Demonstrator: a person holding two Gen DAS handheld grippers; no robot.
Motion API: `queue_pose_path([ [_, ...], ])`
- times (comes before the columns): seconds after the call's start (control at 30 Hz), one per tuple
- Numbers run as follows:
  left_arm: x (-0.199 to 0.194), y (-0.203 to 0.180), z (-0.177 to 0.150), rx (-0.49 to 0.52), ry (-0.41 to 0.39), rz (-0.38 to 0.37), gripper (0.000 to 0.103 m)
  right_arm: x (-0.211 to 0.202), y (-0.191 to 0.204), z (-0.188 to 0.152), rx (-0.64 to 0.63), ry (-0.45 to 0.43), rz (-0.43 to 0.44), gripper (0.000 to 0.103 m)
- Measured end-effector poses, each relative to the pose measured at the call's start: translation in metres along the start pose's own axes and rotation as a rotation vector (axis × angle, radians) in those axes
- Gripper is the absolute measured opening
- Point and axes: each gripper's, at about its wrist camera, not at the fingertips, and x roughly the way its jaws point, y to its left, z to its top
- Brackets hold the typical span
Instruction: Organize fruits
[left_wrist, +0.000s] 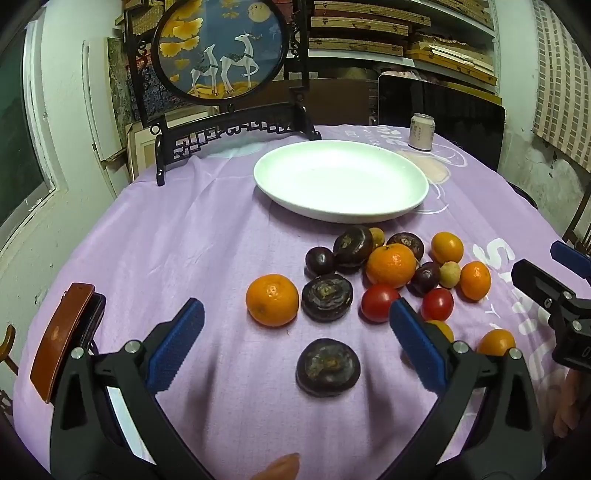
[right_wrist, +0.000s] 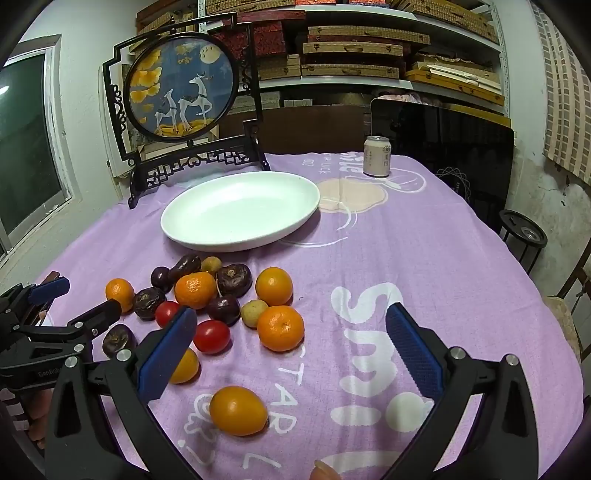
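Note:
A white oval plate (left_wrist: 413, 206) (right_wrist: 177, 236) lies empty on the purple tablecloth. In front of it lies a loose cluster of oranges (left_wrist: 390, 265) (right_wrist: 280, 328), dark water chestnuts (left_wrist: 327, 297) (right_wrist: 233, 280), red tomatoes (left_wrist: 379, 302) (right_wrist: 211, 336) and small yellowish fruits (right_wrist: 254, 313). My left gripper (left_wrist: 295, 332) is open and empty, with a dark chestnut (left_wrist: 328, 367) between and just ahead of its fingers. My right gripper (right_wrist: 290, 336) is open and empty, with a small orange fruit (right_wrist: 238, 410) lying between its fingers. Each gripper shows at the other view's edge.
A round deer picture in a black carved stand (left_wrist: 221, 48) (right_wrist: 181, 85) stands at the table's back left. A drink can (left_wrist: 422, 131) (right_wrist: 376, 156) stands back right before a dark screen (right_wrist: 443, 147). A brown leather case (left_wrist: 61, 332) lies at the left edge.

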Motion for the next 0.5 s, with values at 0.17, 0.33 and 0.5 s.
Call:
queue_pose_path([
  [0.17, 0.0001, 0.0008, 0.0004, -0.001, 0.001, -0.001, 0.101, -0.0012, 0.0012, -0.0028, -0.001, -0.001, 0.002, 0.102],
  [0.33, 0.0005, 0.0009, 0.0003, -0.003, 0.002, -0.003, 0.101, -0.0038, 0.0004, -0.0046, -0.001, -0.001, 0.002, 0.102],
  [0.5, 0.0005, 0.001, 0.0004, -0.004, 0.002, -0.003, 0.101, -0.0009, 0.0013, -0.0028, 0.0, -0.001, 0.002, 0.102],
])
